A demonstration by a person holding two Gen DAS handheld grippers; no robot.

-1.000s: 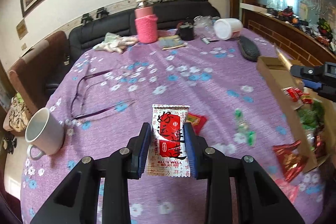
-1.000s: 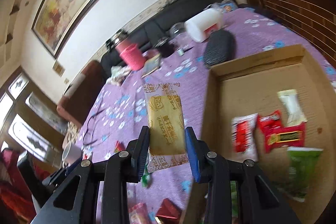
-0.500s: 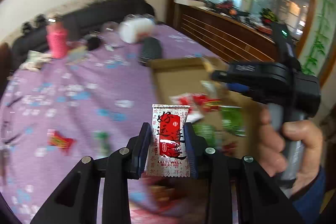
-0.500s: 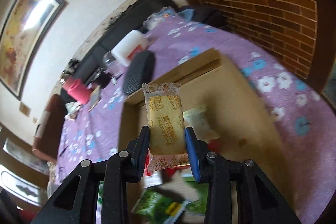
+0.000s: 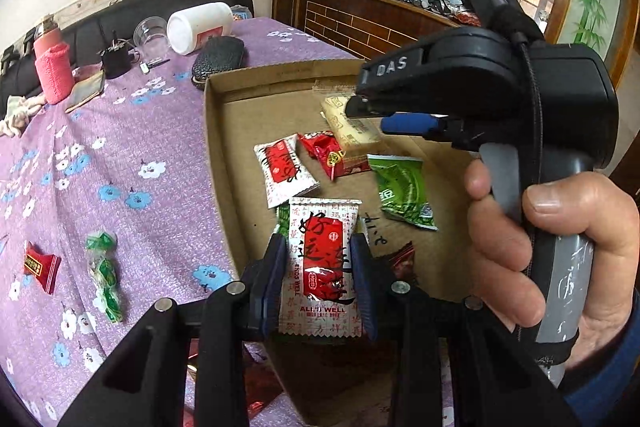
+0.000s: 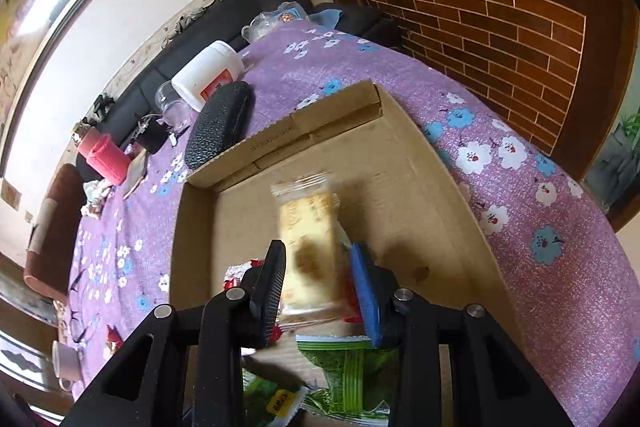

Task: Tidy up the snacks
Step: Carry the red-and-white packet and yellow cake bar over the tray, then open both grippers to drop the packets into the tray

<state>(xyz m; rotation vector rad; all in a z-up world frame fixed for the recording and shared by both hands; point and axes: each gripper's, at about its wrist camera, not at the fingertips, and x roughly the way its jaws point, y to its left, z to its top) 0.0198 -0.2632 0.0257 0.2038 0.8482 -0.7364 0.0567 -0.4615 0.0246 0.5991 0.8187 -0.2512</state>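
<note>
My left gripper [image 5: 319, 283] is shut on a white-and-red snack packet [image 5: 320, 269], held over the near edge of the cardboard box [image 5: 214, 131]. My right gripper [image 6: 320, 267] is open above the box [image 6: 332, 123]; the yellow biscuit packet [image 6: 308, 243] is blurred between its spread jaws, dropping free. In the left wrist view the right gripper [image 5: 368, 111] hovers over the box with the yellow packet [image 5: 352, 129] just below it. Red, white and green packets [image 5: 400, 191] lie inside the box.
A red candy [image 5: 40, 267] and green candies [image 5: 104, 275] lie on the purple flowered cloth left of the box. A black case [image 5: 220, 61], white jar [image 5: 200, 27], pink bottle [image 5: 52, 67] and clear cup stand further back. A brick wall borders the right.
Both grippers swung right over the box. The right gripper's jaws opened and released the yellow packet, which is falling. The left gripper still holds its packet.
</note>
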